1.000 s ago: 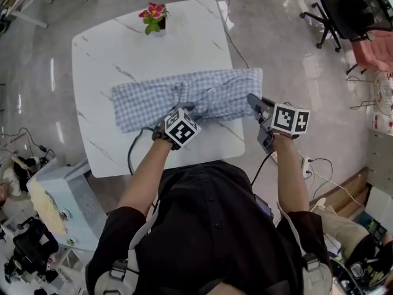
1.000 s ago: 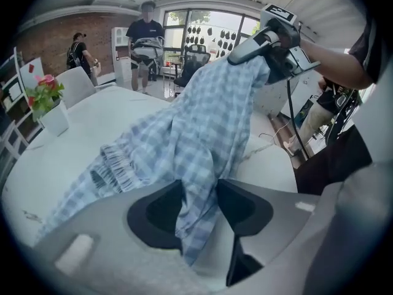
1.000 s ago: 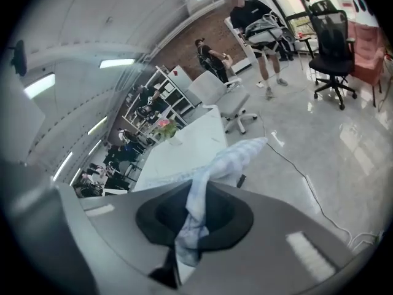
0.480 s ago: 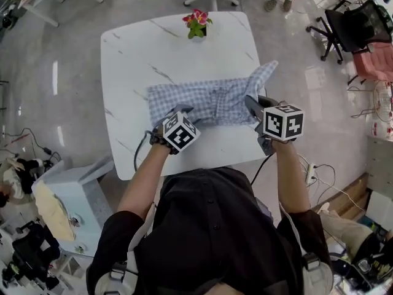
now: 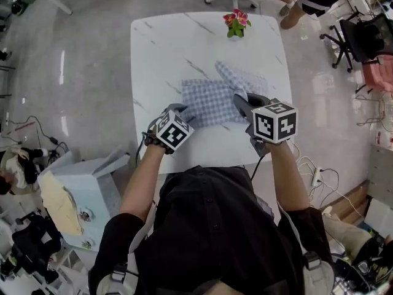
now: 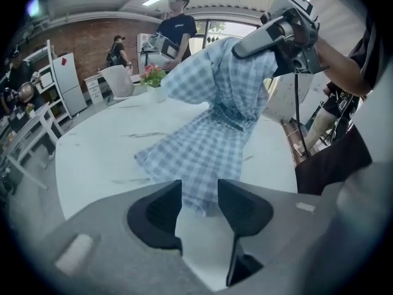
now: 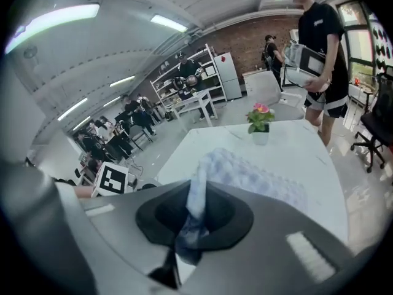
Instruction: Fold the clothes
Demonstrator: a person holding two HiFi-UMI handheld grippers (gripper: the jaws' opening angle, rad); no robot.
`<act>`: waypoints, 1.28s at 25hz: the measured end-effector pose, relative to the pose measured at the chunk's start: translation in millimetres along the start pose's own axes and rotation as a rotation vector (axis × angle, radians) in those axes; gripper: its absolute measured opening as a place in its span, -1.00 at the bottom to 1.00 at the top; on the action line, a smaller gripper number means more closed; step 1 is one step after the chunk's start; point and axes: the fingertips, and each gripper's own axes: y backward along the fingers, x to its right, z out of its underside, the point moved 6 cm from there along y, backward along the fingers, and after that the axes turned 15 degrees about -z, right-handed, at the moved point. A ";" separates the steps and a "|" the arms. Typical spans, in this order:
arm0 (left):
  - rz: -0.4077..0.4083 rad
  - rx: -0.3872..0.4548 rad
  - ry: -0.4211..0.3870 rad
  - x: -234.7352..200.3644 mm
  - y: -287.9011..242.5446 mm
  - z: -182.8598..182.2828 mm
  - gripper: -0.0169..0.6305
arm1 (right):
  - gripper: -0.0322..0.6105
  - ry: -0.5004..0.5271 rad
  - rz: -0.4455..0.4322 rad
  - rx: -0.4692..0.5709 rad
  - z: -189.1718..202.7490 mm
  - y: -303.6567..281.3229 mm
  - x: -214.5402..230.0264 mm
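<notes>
A blue checked shirt [image 5: 212, 100] lies on the white marble table [image 5: 172, 42], one end raised off the top. My right gripper [image 5: 241, 100] is shut on that raised end; a strip of the fabric [image 7: 196, 189] runs between its closed jaws [image 7: 195, 211]. In the left gripper view the shirt [image 6: 209, 146] hangs from the right gripper [image 6: 270, 32] and drapes down to the table. My left gripper [image 6: 199, 192] stands open low over the table's near edge. The shirt's near corner lies at its tips, with bare table showing in the gap.
A small pot of pink flowers [image 5: 234, 24] stands at the table's far edge. A person [image 7: 319, 48] carrying something stands beyond the far right corner. Office chairs [image 5: 362, 32] are at the right; a pale cabinet [image 5: 80, 189] sits on the floor at the left.
My right gripper has lifted the shirt's right end and carried it leftward over the rest, so the shirt spans less of the table. The left gripper stays at the shirt's near edge.
</notes>
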 end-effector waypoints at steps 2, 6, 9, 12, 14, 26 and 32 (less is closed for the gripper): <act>-0.001 -0.009 0.018 -10.8 9.4 20.5 -0.36 | -0.81 -0.022 -0.038 0.006 -0.3 -25.9 -17.2; -0.008 -0.017 0.054 -33.2 27.0 57.1 -0.36 | -0.81 -0.064 -0.093 0.022 -3.3 -74.1 -47.3; -0.021 -0.019 0.071 -48.5 38.4 77.0 -0.36 | -0.81 -0.058 -0.118 -0.005 -1.2 -107.1 -69.0; -0.032 -0.023 0.091 -62.3 49.0 92.5 -0.36 | -0.81 -0.032 -0.111 -0.057 10.5 -141.1 -86.8; -0.038 -0.030 0.099 -70.2 56.7 104.1 -0.36 | -0.81 -0.024 -0.092 -0.093 23.0 -164.1 -95.0; -0.052 -0.063 0.112 -89.3 69.9 138.4 -0.36 | -0.23 -0.057 -0.191 -0.157 53.8 -215.6 -113.2; -0.043 -0.036 0.093 -86.1 63.8 122.6 -0.36 | -0.23 -0.034 -0.160 -0.132 46.2 -202.3 -103.5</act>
